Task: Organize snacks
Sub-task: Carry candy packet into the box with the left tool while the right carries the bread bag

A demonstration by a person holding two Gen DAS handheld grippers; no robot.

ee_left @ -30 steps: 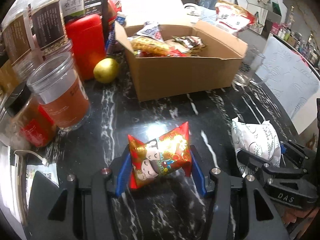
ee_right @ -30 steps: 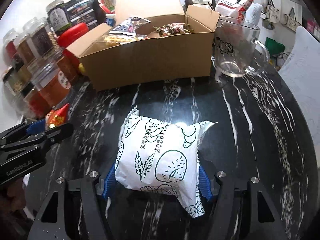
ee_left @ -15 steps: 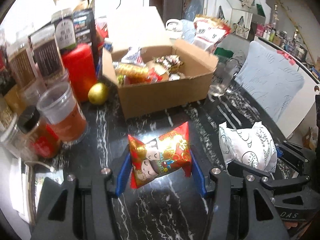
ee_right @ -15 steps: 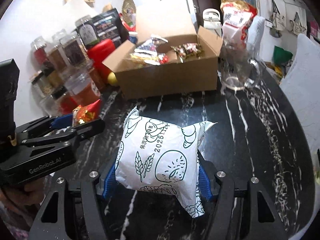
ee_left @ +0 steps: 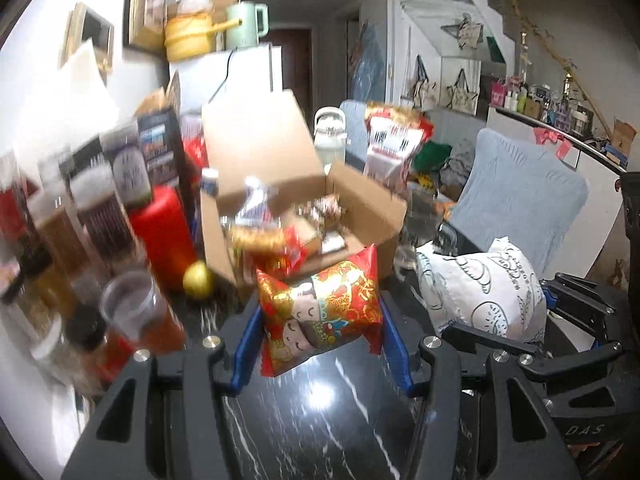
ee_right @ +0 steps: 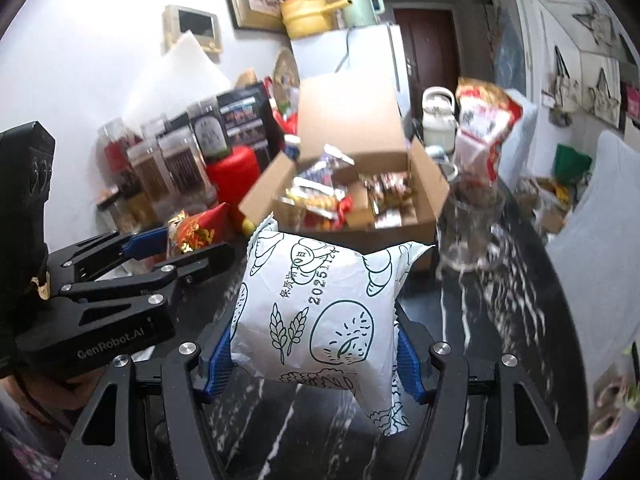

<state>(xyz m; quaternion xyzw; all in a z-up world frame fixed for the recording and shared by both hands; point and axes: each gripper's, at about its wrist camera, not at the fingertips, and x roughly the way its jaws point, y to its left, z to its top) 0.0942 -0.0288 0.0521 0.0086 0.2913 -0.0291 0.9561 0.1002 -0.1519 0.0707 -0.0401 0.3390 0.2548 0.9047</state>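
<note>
Blue-padded fingers (ee_left: 245, 344) of our left gripper (ee_left: 320, 344) stand part-way apart and pinch a red and gold snack packet (ee_left: 320, 312) by its two sides; we hold it clear of the black marble table (ee_left: 320, 420), near the front wall of the open cardboard box (ee_left: 384, 204).

Left of the box we list a red canister (ee_left: 160, 228), a yellow round fruit (ee_left: 198, 280) at its foot, and a blurred row of clear jars (ee_left: 96, 208).

Inside the box lie mixed snack wrappers (ee_right: 320, 196), too blurred to tell apart.

Further right, our right gripper (ee_right: 316, 356) has its fingers (ee_right: 218, 356) somewhat wider, pressed against both sides of a white snack bag (ee_right: 320, 312) printed with green line drawings; this too hangs above the table, just near of the box.

Right of the box stands a glass mug (ee_right: 468, 220), with a red and white bag (ee_right: 484, 120) behind it.
</note>
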